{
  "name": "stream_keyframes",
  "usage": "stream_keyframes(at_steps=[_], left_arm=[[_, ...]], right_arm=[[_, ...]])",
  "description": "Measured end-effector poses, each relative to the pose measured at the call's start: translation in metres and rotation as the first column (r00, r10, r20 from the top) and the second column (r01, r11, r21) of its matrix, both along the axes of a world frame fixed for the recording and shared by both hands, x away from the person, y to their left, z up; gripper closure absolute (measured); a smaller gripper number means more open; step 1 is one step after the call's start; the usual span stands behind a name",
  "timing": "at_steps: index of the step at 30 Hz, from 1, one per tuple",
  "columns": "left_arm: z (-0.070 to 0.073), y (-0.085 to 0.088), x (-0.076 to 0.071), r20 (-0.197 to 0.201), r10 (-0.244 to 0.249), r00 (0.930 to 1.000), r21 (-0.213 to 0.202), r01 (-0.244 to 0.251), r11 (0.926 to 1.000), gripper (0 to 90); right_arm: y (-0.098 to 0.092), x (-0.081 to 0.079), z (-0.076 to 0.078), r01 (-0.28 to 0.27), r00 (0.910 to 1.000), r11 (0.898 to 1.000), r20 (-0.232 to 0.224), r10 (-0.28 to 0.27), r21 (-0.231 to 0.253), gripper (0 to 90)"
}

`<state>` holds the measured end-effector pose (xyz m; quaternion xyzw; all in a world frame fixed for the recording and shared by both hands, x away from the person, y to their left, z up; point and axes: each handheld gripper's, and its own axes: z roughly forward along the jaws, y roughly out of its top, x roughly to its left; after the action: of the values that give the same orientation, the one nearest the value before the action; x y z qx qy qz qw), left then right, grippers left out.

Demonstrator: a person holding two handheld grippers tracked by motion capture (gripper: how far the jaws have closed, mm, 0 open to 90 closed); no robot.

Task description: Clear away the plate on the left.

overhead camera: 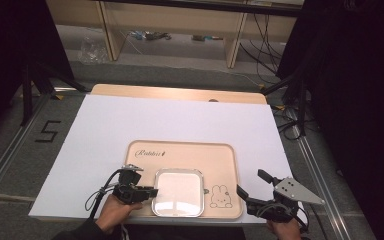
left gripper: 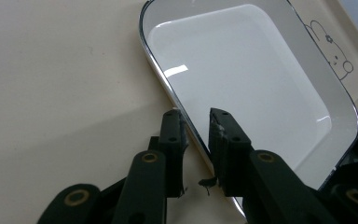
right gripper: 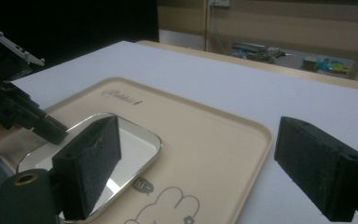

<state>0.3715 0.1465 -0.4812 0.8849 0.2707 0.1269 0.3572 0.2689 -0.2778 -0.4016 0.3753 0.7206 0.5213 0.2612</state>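
Step judged: grasp of metal dish (overhead camera: 178, 192) rim | dish sits at 6 o'clock on beige tray (overhead camera: 182, 151) | left gripper (left gripper: 196, 122) straddles rim, not clamped | right gripper (overhead camera: 250, 185) held apart | next: closing required.

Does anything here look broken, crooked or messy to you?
Nothing much stands out. The metal dish lies flat on the beige tray, empty and unspilled. The left gripper straddles its rim, jaws apart. One small oddity: a frayed black shred hangs between those jaws, perhaps worn padding.
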Motion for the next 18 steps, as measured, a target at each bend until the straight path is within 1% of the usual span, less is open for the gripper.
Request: stream_keyframes(at_steps=[2,3,5,6,8,9,10,11,12,13,14,15,17,18], left_arm=[[0.000,0.000,0.000,-0.003,0.001,1.0000,-0.002,-0.001,1.0000,74.6],[0.001,0.000,0.000,0.008,0.007,0.9999,0.009,-0.007,0.9999,74.2],[0.001,0.001,-0.001,0.014,0.011,0.9998,0.017,-0.012,0.9998,73.2],[0.003,0.000,-0.002,0.007,0.003,1.0000,-0.007,-0.003,1.0000,65.8],[0.005,0.000,-0.003,0.005,0.009,0.9999,-0.001,-0.009,1.0000,57.3],[0.006,0.000,-0.002,0.025,0.014,0.9996,0.004,-0.014,0.9999,57.3],[0.008,0.002,-0.003,0.030,0.033,0.9990,0.017,-0.034,0.9993,53.6],[0.010,0.006,0.000,0.054,0.040,0.9977,0.030,-0.042,0.9987,46.3],[0.010,0.006,0.000,0.054,0.040,0.9977,0.030,-0.042,0.9987,43.4],[0.011,0.007,0.000,0.072,0.047,0.9963,0.028,-0.049,0.9984,43.4],[0.012,0.009,0.001,0.094,0.055,0.9940,0.040,-0.059,0.9975,40.3],[0.014,0.009,0.000,0.097,0.061,0.9934,0.040,-0.066,0.9970,34.3],[0.015,0.010,0.001,0.109,0.069,0.9916,0.054,-0.075,0.9957,28.5],[0.015,0.010,0.001,0.109,0.069,0.9916,0.054,-0.075,0.9957,24.9]], right_arm=[[0.000,0.000,0.000,0.000,1.0000,1.000,0.000,0.000,-0.001,15.2],[0.000,0.000,0.000,-0.001,1.0000,1.000,0.000,0.001,0.000,15.2],[0.000,0.000,0.000,0.000,1.0000,1.000,0.000,0.000,0.000,15.2],[0.000,0.000,0.000,0.000,1.0000,1.000,0.000,0.000,0.000,15.2],[0.000,0.000,0.000,0.000,1.0000,1.000,0.000,0.000,0.000,15.2],[0.000,0.000,0.000,0.000,1.0000,1.000,0.000,0.000,0.000,15.2],[0.000,0.000,0.000,0.000,1.0000,1.000,0.000,0.000,0.000,15.2],[0.000,0.000,0.000,-0.001,1.0000,1.000,0.000,0.001,0.000,15.2],[0.000,0.000,0.000,-0.001,1.0000,1.000,0.000,0.001,0.000,15.2],[0.000,0.000,0.000,0.000,1.0000,1.000,0.000,0.000,0.000,15.2],[0.000,0.000,0.000,0.000,1.0000,1.000,0.000,0.000,0.000,15.2],[0.000,0.000,0.000,0.000,1.0000,1.000,0.000,0.000,0.000,15.2],[0.000,0.000,0.000,0.000,1.0000,1.000,-0.001,0.000,0.000,15.2],[0.000,0.000,0.000,0.000,1.0000,1.000,-0.001,0.000,0.000,15.2]])
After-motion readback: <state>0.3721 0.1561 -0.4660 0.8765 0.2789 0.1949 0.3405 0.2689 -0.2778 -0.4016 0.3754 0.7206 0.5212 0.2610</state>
